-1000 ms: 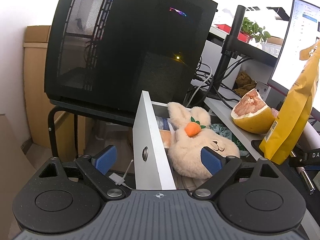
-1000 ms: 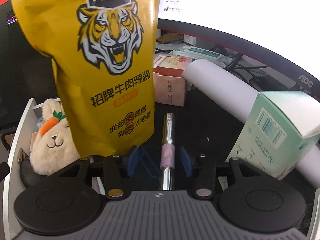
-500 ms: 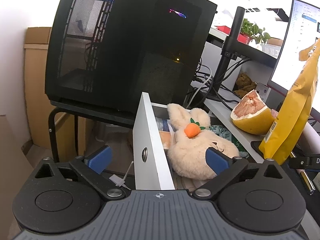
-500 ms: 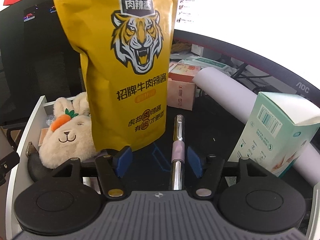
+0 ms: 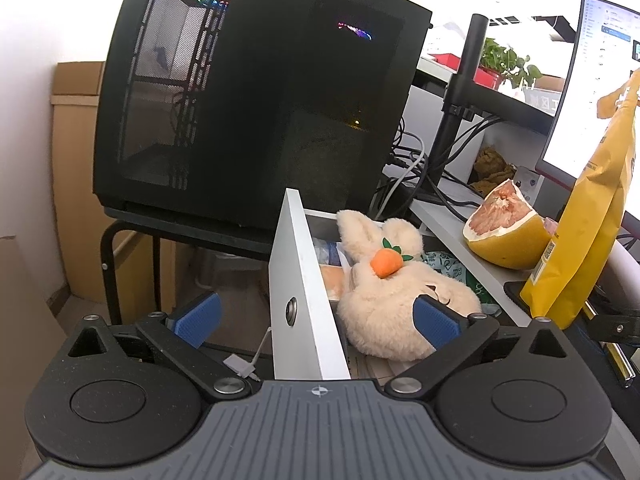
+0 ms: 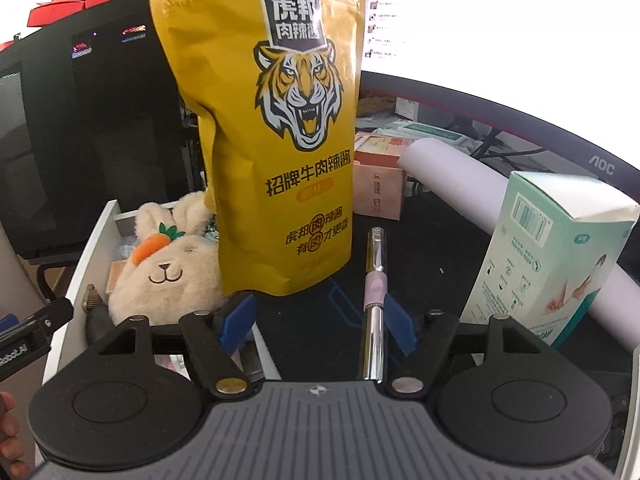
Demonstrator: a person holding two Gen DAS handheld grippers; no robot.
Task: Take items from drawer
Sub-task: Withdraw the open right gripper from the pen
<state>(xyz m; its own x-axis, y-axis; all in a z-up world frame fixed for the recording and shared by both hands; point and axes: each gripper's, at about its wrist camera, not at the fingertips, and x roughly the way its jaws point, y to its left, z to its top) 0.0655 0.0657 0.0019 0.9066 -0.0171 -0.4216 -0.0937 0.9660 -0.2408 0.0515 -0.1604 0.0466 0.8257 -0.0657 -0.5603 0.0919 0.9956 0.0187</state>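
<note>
The white drawer [image 5: 304, 280] stands pulled out, and shows at the left of the right wrist view [image 6: 86, 264]. A cream plush rabbit [image 5: 392, 304] with an orange carrot lies in it among packets; it also shows in the right wrist view [image 6: 168, 276]. My left gripper [image 5: 316, 316] is open, straddling the drawer front, its right finger against the rabbit. My right gripper [image 6: 320, 320] is open and empty over the black desk mat. A yellow tiger pouch [image 6: 280, 140] stands upright just ahead of it, also in the left wrist view [image 5: 588, 220]. A silver and pink pen [image 6: 374, 280] lies beside the right finger.
A black computer case [image 5: 256, 100] stands behind the drawer. A cut pomelo [image 5: 504, 236] sits on the desk by the pouch. A mint green box [image 6: 556, 256], a white paper roll [image 6: 460, 176], a pink box [image 6: 378, 188] and a monitor [image 6: 500, 40] surround the mat.
My right gripper has opened wider and drawn back from the yellow pouch, which now stands alone on the mat. My left gripper has opened slightly wider.
</note>
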